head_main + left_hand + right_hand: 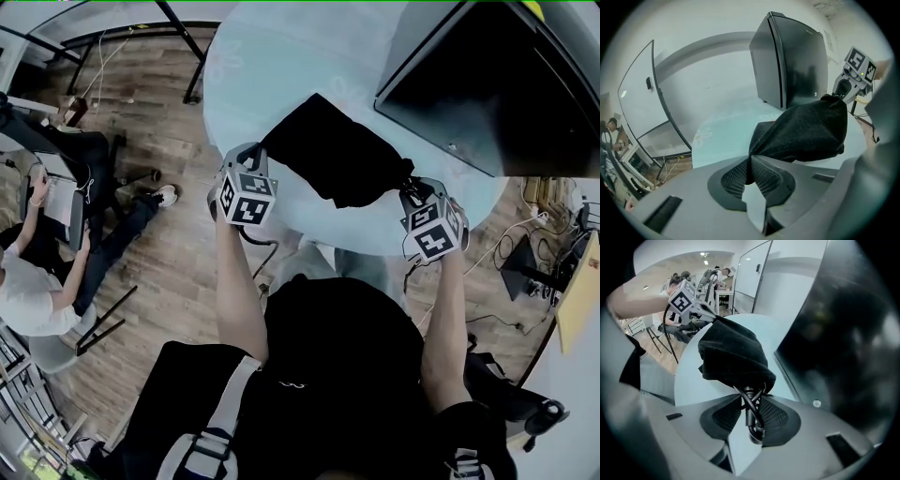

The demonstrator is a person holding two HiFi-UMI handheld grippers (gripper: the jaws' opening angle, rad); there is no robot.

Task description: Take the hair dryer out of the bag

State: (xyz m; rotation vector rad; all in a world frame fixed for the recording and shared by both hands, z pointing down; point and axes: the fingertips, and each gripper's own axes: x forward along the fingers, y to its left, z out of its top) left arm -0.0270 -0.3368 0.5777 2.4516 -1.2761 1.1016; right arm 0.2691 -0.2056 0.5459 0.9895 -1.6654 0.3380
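Observation:
A black velvet bag (337, 155) lies on the round pale-blue table (272, 66), stretched between my two grippers. My left gripper (265, 150) is shut on the bag's closed end; in the left gripper view the cloth (801, 131) is pinched between the pads of that gripper (751, 164). My right gripper (410, 185) is at the bag's other end. In the right gripper view a looped black cord (750, 401) of the hair dryer comes out of the bag's mouth (733, 357), and that gripper (751, 411) is shut on it. The dryer's body is hidden inside the bag.
A large black box (487, 84) stands on the table just beyond the bag, close to my right gripper. A seated person (37, 272) is on the wooden floor at the left. Cables and gear (544, 234) lie on the floor at the right.

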